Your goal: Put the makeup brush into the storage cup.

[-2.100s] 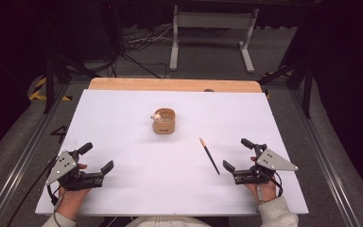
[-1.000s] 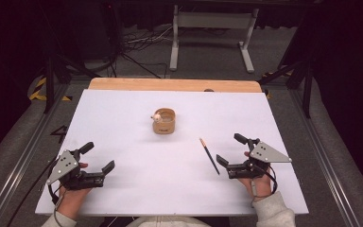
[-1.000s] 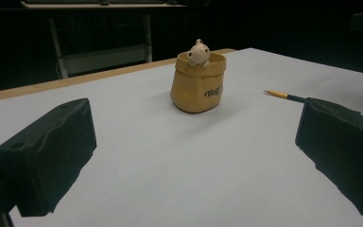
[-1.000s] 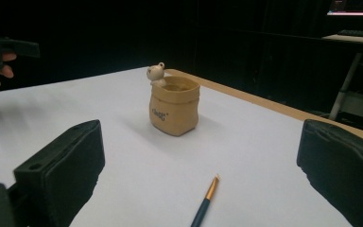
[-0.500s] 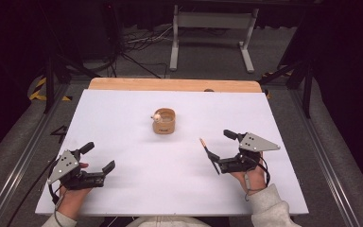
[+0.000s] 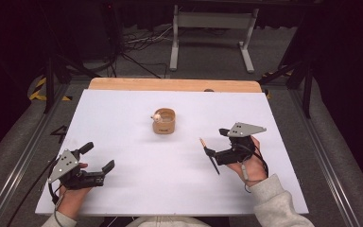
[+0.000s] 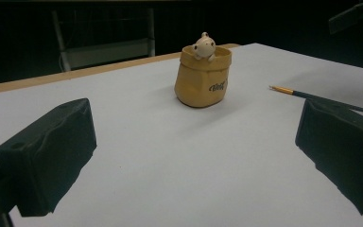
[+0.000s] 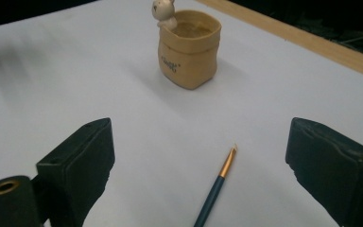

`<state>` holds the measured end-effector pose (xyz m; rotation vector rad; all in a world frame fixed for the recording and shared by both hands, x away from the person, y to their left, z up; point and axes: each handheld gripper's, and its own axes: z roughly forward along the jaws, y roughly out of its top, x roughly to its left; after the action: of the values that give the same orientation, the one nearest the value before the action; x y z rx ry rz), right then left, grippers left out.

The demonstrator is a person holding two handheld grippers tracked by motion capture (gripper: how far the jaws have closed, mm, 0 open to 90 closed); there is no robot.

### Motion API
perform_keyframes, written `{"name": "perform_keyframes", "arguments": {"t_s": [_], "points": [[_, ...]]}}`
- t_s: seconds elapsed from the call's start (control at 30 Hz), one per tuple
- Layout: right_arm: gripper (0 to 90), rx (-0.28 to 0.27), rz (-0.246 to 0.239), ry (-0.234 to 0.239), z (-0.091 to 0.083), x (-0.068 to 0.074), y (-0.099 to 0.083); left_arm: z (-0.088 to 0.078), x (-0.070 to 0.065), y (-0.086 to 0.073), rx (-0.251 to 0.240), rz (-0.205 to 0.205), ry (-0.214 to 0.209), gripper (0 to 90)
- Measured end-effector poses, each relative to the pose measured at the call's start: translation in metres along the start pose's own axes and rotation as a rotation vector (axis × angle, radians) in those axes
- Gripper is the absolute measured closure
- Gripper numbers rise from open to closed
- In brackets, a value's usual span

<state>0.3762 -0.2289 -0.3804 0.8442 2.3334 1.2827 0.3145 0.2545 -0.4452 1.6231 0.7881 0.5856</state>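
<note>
Paintbrush, a thin one with a dark teal handle, a gold ferrule and a pale tip, lies flat on the white bench between the spread jaws of the right claw. Seen in the right gripper view, its tip points away from that claw, towards the pot. The pads do not touch the brush; the jaws have just been closing a little, yet they stand wide apart with the brush free between them. In the high view the lower jaw hangs right over the brush's handle.

Beyond the right claw, well past the brush tip, stands a small tan pot shaped like a rolled paper bag, with a small cream animal figure perched on its rim. Dark writing is printed on the pot's side, too small and blurred to read.

Near the bench's front left corner, the left claw hovers with its jaws spread and nothing between them, well apart from pot and brush.
</note>
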Motion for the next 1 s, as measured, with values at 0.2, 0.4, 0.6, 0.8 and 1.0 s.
{"name": "perform_keyframes", "arguments": {"t_s": [0.2, 0.4, 0.6, 0.8, 1.0], "points": [[9.2, 0.104, 0.019, -0.007, 0.006, -0.007, 0.008, 0.000, -0.001, 0.000, 0.003, -0.003, 0.000, 0.2], [9.2, 0.210, 0.037, 0.008, 0.012, -0.012, 0.013, 0.001, 0.000, -0.001, 0.008, -0.006, -0.005, 0.2], [9.2, 0.279, 0.041, 0.013, 0.015, -0.014, 0.018, 0.001, 0.001, -0.001, 0.008, -0.008, -0.007, 0.2], [9.7, 0.362, 0.039, 0.010, 0.018, -0.017, 0.021, 0.001, 0.001, -0.001, 0.009, -0.009, -0.008, 0.2], [11.7, 0.431, 0.034, 0.011, 0.022, -0.018, 0.024, 0.002, 0.000, -0.001, 0.012, -0.011, -0.009, 0.2]]}}
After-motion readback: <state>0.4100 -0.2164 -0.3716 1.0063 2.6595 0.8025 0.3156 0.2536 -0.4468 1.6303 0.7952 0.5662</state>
